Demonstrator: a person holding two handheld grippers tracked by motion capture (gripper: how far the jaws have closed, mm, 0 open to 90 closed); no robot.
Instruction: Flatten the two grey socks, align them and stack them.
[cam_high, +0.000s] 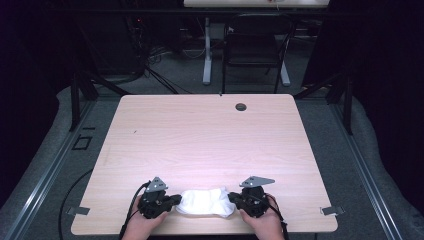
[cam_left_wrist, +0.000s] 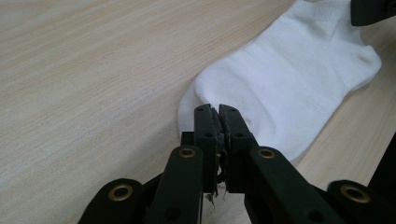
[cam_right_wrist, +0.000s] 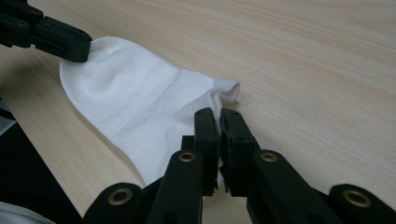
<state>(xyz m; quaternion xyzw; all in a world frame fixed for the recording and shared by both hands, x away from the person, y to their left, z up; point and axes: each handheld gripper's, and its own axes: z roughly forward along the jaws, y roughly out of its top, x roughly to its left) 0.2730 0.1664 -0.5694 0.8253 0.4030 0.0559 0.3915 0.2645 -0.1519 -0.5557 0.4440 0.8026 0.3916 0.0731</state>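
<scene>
We have the white sock (cam_high: 205, 202) flat at the near edge of the worktop (cam_high: 210, 135), left tongs (cam_left_wrist: 218, 112) and right tongs (cam_right_wrist: 218, 114) each clenched on an end; folding or lifting not yet done

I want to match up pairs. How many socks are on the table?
1. A single white sock lies flat near the table's front edge, stretched between the left gripper and the right gripper. Whether a second sock lies directly under it cannot be told.
</scene>
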